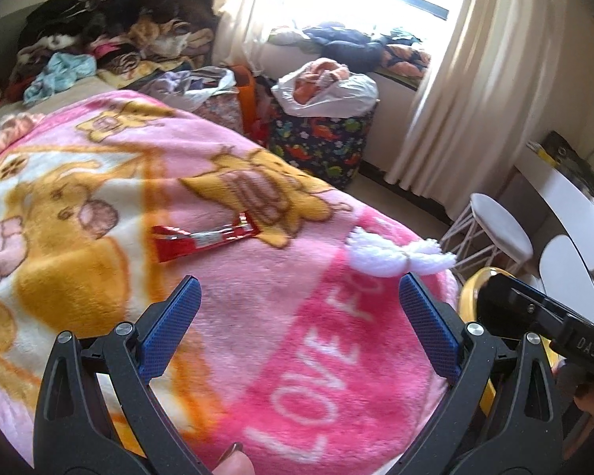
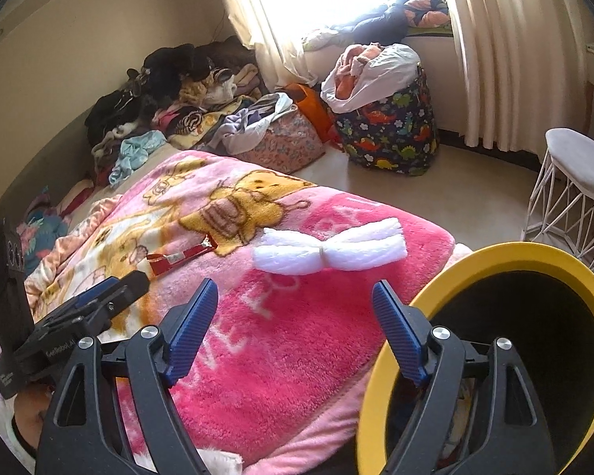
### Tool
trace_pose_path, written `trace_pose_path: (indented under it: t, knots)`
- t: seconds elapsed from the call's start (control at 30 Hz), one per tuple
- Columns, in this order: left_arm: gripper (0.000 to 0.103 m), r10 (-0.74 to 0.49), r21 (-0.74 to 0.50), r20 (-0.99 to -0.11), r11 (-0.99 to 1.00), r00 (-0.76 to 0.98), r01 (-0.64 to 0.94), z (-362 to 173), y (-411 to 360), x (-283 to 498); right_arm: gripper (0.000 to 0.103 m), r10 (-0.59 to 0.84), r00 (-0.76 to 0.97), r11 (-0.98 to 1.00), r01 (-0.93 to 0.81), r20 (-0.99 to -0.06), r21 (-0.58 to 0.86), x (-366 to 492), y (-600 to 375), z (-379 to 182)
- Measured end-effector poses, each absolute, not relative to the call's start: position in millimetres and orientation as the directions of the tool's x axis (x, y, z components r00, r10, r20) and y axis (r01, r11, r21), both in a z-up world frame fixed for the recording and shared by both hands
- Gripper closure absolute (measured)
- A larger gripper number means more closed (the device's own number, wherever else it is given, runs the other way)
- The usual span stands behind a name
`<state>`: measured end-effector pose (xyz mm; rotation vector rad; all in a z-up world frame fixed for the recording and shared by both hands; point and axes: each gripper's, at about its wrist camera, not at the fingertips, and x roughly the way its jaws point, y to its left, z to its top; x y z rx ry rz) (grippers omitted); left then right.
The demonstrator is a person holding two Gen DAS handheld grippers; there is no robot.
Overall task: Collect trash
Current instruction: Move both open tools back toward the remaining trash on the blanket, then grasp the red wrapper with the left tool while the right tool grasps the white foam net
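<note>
Crosswise on the blanket [image 1: 111,206] lies the red wrapper [image 1: 206,237] — both hand-held grippers [image 1: 299,326] [image 2: 295,326] gape empty.

My bed's pink blanket [image 1: 336,356] carries a red wrapper [image 1: 206,237] mid-bed and white foam [image 1: 396,257] near its edge.
</note>
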<state>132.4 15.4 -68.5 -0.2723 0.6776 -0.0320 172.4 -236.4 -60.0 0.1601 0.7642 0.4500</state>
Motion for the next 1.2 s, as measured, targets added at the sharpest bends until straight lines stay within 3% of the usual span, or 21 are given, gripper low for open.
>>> trace_pose_path:
  t: [0.53,0.8,1.07,1.1,1.2]
  knots:
    - [0.011,-0.036,-0.343,-0.643,0.907,0.765,-0.246,-94.8,88.5,164.7,0.025,0.342,0.618,0.938,-0.175,-0.708,0.300,237.6,-229.8,-84.4]
    - [0.012,-0.058,-0.401,-0.659,0.870,0.750,-0.285,-109.7,102.8,184.1,0.025,0.300,0.580,0.951,-0.121,-0.758,0.284,280.5,-240.7,-105.0]
    - [0.031,-0.071,-0.415,-0.681,0.858,0.729,-0.304,-125.8,101.8,199.8,0.025,0.316,0.489,0.947,-0.109,-0.813,0.303,309.9,-236.4,-127.4]
    - [0.033,-0.072,-0.415,-0.681,0.858,0.728,-0.304,-126.4,101.7,200.5,0.026,0.313,0.492,0.948,-0.112,-0.812,0.297,309.8,-235.3,-126.5]
    - [0.045,-0.072,-0.409,-0.688,0.860,0.722,-0.305,-127.5,99.7,202.8,0.058,0.359,0.475,0.933,-0.165,-0.803,0.319,309.3,-226.7,-124.4]
